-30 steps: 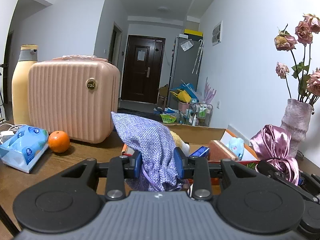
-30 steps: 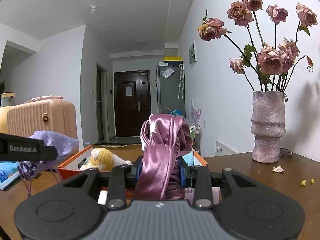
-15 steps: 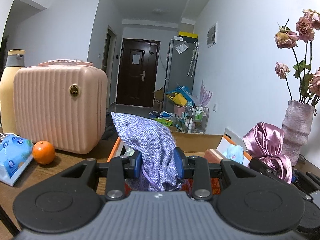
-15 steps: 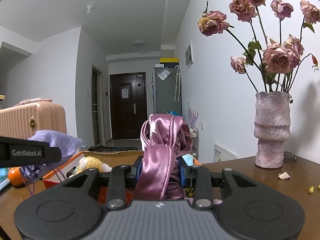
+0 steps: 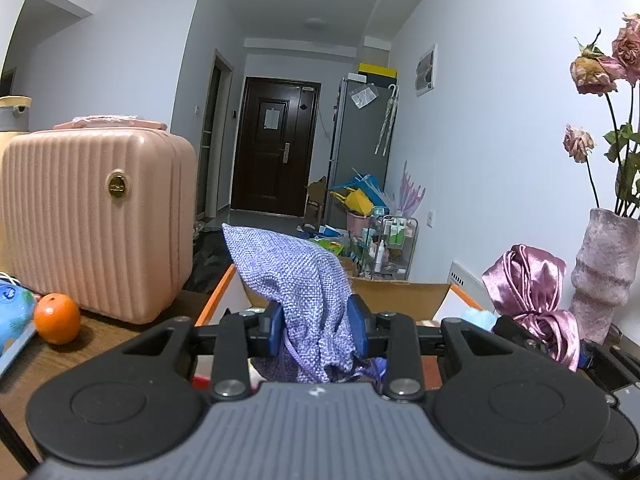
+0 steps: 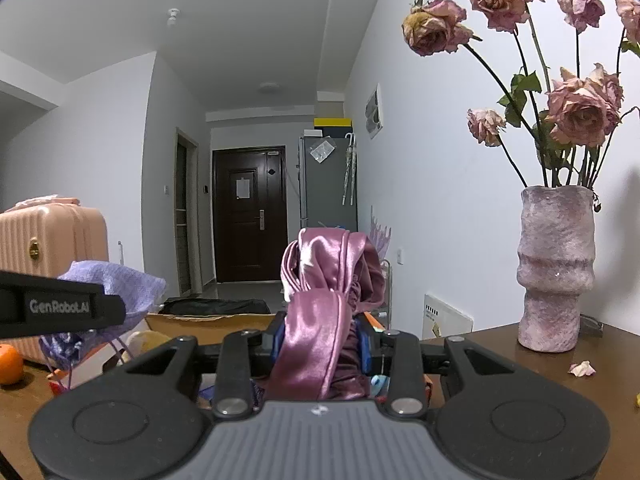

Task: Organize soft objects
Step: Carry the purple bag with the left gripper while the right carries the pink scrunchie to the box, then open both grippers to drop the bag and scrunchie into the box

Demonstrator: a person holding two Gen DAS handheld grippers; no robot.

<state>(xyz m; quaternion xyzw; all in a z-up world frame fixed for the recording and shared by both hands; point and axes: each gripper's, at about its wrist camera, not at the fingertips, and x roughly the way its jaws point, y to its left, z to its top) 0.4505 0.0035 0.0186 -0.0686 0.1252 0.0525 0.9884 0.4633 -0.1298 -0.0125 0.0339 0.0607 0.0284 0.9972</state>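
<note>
In the left wrist view, an open cardboard box (image 5: 400,294) with orange edges sits at centre, mostly hidden behind the gripper; a pale blue fluffy thing (image 5: 478,317) peeks over its right side. At far right a rough pink vase (image 5: 604,276) holds dried roses (image 5: 592,72). A ribbed pink case (image 5: 92,224) stands at left with an orange (image 5: 56,319) in front of it on the brown table (image 5: 120,332). The left gripper (image 5: 316,330) fills the lower frame, its blue pads clamped on a lilac woven pouch (image 5: 292,272), which rises in a peak above the jaws, in front of the box. It points nearly level, slightly downward. At right, the pink satin cloth (image 5: 528,292) shows bunched beside the vase.

In the right wrist view, the same box (image 6: 208,322) lies at centre left, a yellow plush toy (image 6: 144,340) inside it. The vase (image 6: 554,268) with its roses (image 6: 580,108) stands at right on the table (image 6: 500,344), a fallen petal (image 6: 580,368) near its foot. The right gripper (image 6: 320,344) is closed tightly on the satin cloth (image 6: 328,292), whose knotted folds stand above the jaws at frame centre, at the box's right end. It points almost level. At left, the other gripper's black side bar (image 6: 60,306) crosses in front of the lilac pouch (image 6: 116,284), which hangs at the box's left edge.
</note>
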